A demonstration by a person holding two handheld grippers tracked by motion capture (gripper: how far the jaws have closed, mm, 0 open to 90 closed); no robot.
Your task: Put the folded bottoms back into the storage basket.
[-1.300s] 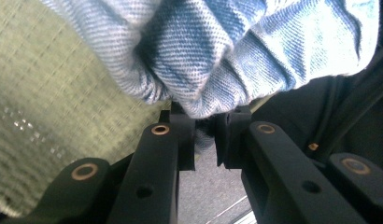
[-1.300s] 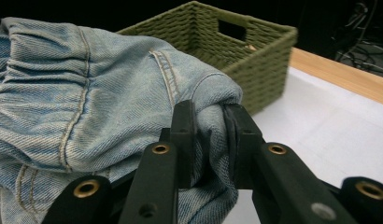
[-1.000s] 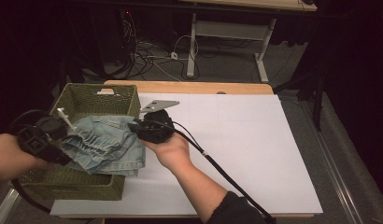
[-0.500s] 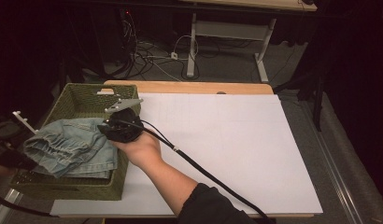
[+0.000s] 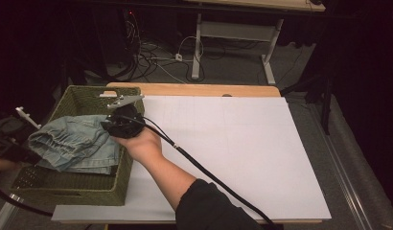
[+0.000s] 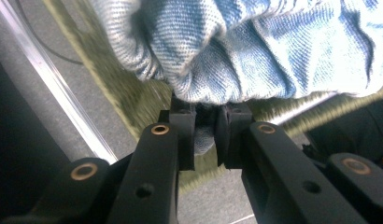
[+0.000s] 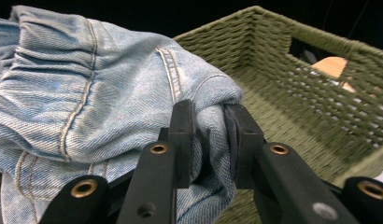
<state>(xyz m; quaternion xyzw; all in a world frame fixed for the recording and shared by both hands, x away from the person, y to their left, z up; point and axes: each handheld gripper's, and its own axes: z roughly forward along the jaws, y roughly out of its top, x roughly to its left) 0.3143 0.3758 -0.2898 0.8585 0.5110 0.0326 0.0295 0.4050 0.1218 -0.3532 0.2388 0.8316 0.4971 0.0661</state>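
A folded pair of light blue jeans (image 5: 77, 143) hangs over the green woven basket (image 5: 84, 194) at the table's left. My left gripper (image 5: 22, 146) is at the jeans' left end, shut on a fold of denim (image 6: 206, 88) that is pinched between its jaws. My right gripper (image 5: 119, 125) is at the jeans' right end, over the basket's right wall. It is shut on a bunched fold of the jeans (image 7: 209, 126). The basket's inside and far wall (image 7: 292, 88) lie just beyond that fold.
A white sheet (image 5: 223, 153) covers the table to the right of the basket. A wooden table edge (image 5: 194, 89) runs along the back. Cables and desk legs (image 5: 199, 48) are on the floor behind. The right gripper's cable (image 5: 204, 170) trails across the sheet.
Both grippers have carried the jeans leftward from partly over the white sheet to fully over the basket, and the jeans now sit lower in it.
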